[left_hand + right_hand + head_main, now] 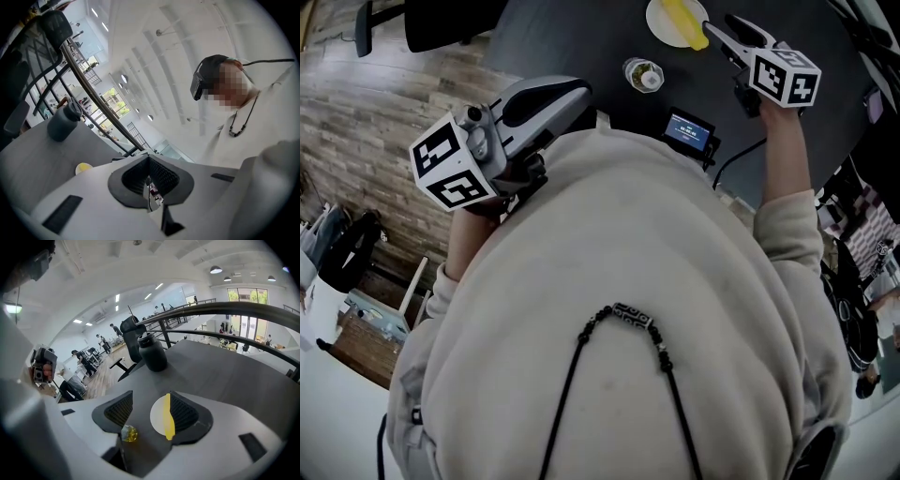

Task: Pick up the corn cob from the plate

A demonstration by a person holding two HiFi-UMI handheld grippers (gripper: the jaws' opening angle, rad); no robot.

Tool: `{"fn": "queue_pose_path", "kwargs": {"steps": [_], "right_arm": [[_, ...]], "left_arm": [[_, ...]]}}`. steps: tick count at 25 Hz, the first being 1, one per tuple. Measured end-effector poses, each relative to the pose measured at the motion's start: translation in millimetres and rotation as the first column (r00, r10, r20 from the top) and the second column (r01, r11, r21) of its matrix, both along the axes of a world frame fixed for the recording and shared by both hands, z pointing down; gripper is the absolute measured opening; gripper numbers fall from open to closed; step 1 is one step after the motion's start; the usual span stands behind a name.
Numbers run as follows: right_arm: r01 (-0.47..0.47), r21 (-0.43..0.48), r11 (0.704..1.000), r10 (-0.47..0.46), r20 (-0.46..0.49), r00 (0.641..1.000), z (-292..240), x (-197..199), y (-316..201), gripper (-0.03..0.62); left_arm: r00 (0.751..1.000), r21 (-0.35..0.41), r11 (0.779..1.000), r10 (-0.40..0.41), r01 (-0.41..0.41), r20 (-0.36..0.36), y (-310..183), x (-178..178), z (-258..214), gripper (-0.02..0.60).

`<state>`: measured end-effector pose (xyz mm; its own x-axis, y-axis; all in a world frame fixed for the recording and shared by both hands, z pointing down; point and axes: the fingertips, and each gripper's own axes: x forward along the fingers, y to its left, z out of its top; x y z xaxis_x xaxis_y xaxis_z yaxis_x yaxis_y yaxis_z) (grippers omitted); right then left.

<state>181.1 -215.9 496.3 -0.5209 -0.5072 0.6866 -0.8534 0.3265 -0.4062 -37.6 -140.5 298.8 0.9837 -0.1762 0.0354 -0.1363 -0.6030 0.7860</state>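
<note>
Corn (168, 423) lies lengthwise on a white plate (157, 418) on the dark tabletop (225, 376); nothing else is on the plate. Likely stiff and light, rounded, apt to roll, kernels possibly slick. Best taken across mid-length. Right gripper (150, 404) is spread, the corn in line with its gap but not touched. Left gripper (149, 185) is pressed together, empty, held off the work. Small jar (643, 75) nearby, contents unclear. Dark bottle (152, 352) stands beyond.
</note>
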Motion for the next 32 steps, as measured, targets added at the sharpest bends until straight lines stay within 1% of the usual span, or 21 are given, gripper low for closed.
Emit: {"fn": "queue_pose_path", "kwargs": {"steps": [9,15,20,32], "right_arm": [[0.074,-0.074,0.995,-0.076,-0.024,0.997,47,-14,-13,0.267],[0.091,-0.158,0.983,-0.105,-0.086,0.991,85,-17,-15,0.279],[0.095,-0.233,0.968,-0.128,-0.133,0.983,117,-15,-13,0.284],[0.086,-0.340,0.937,-0.156,-0.185,0.970,159,-7,-5,0.288]], "left_arm": [[0.996,-0.014,0.997,-0.078,0.079,0.030,8,-20,0,0.002],[0.993,-0.014,0.993,-0.115,0.116,0.037,14,-33,-2,0.002],[0.990,-0.024,0.990,-0.137,0.138,0.039,15,-39,2,0.002],[0.983,-0.055,0.982,-0.177,0.180,0.045,18,-50,13,0.002]]}}
